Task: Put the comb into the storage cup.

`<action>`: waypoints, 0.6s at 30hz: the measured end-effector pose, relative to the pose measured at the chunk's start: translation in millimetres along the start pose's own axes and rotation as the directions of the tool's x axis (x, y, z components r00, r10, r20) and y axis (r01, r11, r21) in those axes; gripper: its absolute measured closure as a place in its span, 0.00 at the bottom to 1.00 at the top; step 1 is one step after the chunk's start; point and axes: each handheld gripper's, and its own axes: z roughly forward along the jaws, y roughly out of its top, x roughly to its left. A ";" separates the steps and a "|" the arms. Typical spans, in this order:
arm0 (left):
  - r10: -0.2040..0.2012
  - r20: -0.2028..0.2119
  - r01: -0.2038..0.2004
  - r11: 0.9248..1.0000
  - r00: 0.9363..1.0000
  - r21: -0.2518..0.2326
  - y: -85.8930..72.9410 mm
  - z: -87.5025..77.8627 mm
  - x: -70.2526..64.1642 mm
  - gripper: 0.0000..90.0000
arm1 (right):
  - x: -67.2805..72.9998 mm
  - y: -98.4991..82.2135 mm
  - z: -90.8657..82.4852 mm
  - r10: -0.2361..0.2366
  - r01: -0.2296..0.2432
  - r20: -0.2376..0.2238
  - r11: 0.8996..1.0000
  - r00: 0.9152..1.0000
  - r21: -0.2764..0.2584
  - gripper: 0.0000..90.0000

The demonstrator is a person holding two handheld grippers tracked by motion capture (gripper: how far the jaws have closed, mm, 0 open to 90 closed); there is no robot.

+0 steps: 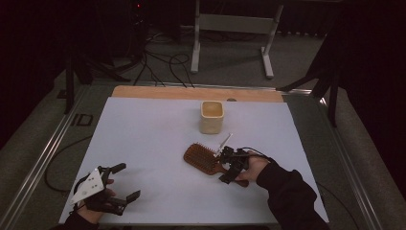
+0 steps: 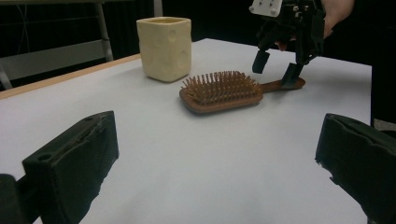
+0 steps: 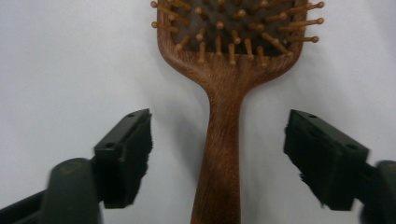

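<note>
A brown wooden paddle hairbrush (image 1: 203, 158) lies bristles up on the white mat, right of centre. My right gripper (image 1: 225, 166) hangs over its handle, held by a hand in a dark sleeve. In the right gripper view the handle (image 3: 222, 140) runs up between the two black jaws, with a clear gap on each side, so that gripper (image 3: 219, 123) is open. My left gripper (image 1: 127, 182) rests at the mat's near left corner, wide open with nothing between its jaws. From the left gripper view the hairbrush (image 2: 219, 91) and the right gripper (image 2: 276, 70) over its handle lie ahead.
A cream square cup (image 1: 211, 117) stands upright behind the brush, near the mat's far edge. The white mat (image 1: 153, 134) covers the table, with a wooden strip (image 1: 191, 92) at the back. Metal rails flank the table; a stand's legs (image 1: 230, 43) and cables sit on the floor beyond.
</note>
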 end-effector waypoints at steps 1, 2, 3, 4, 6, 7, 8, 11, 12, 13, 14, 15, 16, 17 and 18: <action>0.000 0.000 0.000 1.000 1.000 0.000 0.0 0.0 0.0 0.00 | -0.4 0.5 0.5 -0.007 0.007 0.004 1.000 1.000 0.002 0.29; 0.000 0.000 0.000 1.000 1.000 0.000 -0.1 0.0 0.0 0.00 | -0.4 1.4 0.9 0.001 -0.001 0.005 1.000 1.000 0.004 0.31; 0.000 0.000 0.000 1.000 1.000 0.000 -0.1 0.0 0.0 0.00 | -0.4 1.4 0.9 0.001 -0.001 0.005 1.000 1.000 0.004 0.31; 0.000 0.000 0.000 1.000 1.000 0.000 0.0 0.0 0.0 0.00 | -1.0 2.8 2.1 -0.004 0.004 0.008 1.000 1.000 0.005 0.35; 0.000 0.000 0.000 1.000 1.000 0.000 0.0 -0.1 0.0 0.00 | -0.9 3.8 2.6 -0.004 0.004 0.001 1.000 1.000 0.009 0.38; 0.000 0.000 0.000 1.000 1.000 0.000 0.0 -0.1 0.0 0.00 | -0.8 4.2 2.9 -0.006 0.006 0.001 1.000 1.000 0.010 0.39; 0.000 -0.001 0.000 1.000 1.000 0.000 0.0 -0.1 0.0 0.00 | -0.3 5.3 3.1 0.001 -0.001 0.002 1.000 1.000 0.013 0.43; -0.001 0.000 0.001 1.000 1.000 -0.001 0.0 -0.1 0.1 0.00 | -0.5 7.0 4.5 -0.010 0.010 0.011 1.000 1.000 0.026 0.48; -0.001 0.001 0.001 1.000 1.000 0.000 -0.1 0.0 0.1 0.00 | -0.3 7.9 4.9 -0.011 0.011 0.010 0.999 1.000 0.030 0.50; -0.001 0.001 0.001 1.000 1.000 0.000 -0.1 0.0 0.1 0.00 | -0.4 8.2 5.3 -0.016 0.016 0.012 0.999 1.000 0.034 0.50; -0.002 0.001 0.002 1.000 1.000 -0.001 0.0 -0.2 0.1 0.00 | -0.6 8.8 5.8 -0.013 0.013 0.014 0.999 1.000 0.035 0.52; -0.003 0.001 0.003 1.000 1.000 -0.002 0.0 -0.2 0.2 0.00 | -0.4 9.1 6.3 -0.010 0.010 0.016 0.999 1.000 0.038 0.53; -0.002 0.001 0.002 1.000 1.000 -0.001 0.0 -0.3 0.3 0.00 | -0.8 9.4 6.7 -0.022 0.021 0.014 0.999 1.000 0.047 0.54; -0.002 0.000 0.002 1.000 1.000 -0.002 -0.1 -0.3 0.4 0.00 | -0.9 9.6 7.1 -0.025 0.024 0.014 0.999 1.000 0.048 0.54; -0.003 0.000 0.003 1.000 1.000 -0.001 -0.1 -0.2 0.4 0.00 | -0.8 9.9 8.1 -0.027 0.026 0.013 0.998 1.000 0.054 0.55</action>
